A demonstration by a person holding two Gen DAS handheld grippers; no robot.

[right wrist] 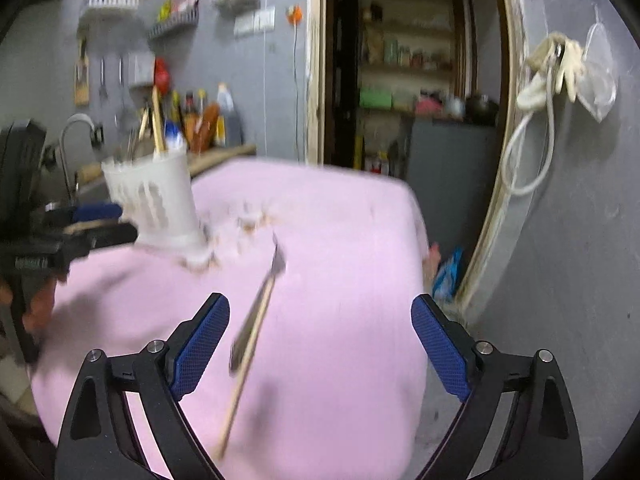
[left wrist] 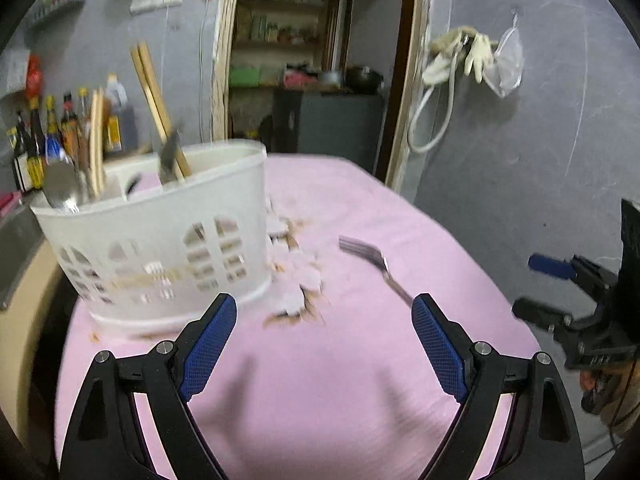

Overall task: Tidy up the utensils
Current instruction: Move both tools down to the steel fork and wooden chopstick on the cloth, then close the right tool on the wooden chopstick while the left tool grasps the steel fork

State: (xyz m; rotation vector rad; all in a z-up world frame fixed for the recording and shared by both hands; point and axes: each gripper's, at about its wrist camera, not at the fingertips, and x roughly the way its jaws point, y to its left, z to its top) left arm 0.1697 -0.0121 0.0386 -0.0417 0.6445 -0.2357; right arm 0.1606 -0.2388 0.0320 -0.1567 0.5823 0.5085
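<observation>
We hold both tongs over a table (left wrist: 360, 380) covered in a pink cloth. Our left tongs (left wrist: 324, 332) stand wide apart with nothing between the blue pads; only bare cloth shows in the gap. Our right tongs (right wrist: 320, 336) are likewise spread wide and grip nothing, though a fork (right wrist: 256, 320) lies on the cloth in the space ahead of them, nearer the left pad, touching neither pad as far as we can tell.

That fork rests on the cloth with its prongs pointing away from us toward the basket and its handle running back toward the bottom edge of the right wrist view. It is blurred, so its finer form is hard to read. In the left wrist view the same fork (left wrist: 372, 264) lies to the right of the basket, its handle end passing behind the right pad.

A white plastic basket (left wrist: 168, 248) with cut-out sides stands upright on the far left part of the table. Wooden chopsticks (left wrist: 154, 104) lean out of it, and a metal spoon (left wrist: 60, 188) sits in its left end. Just beside the basket's base the cloth is torn and ragged (left wrist: 296, 280), with brownish material showing through.

From the left wrist view, our right tongs appear at the right edge (left wrist: 560, 288), well apart from the basket.
</observation>
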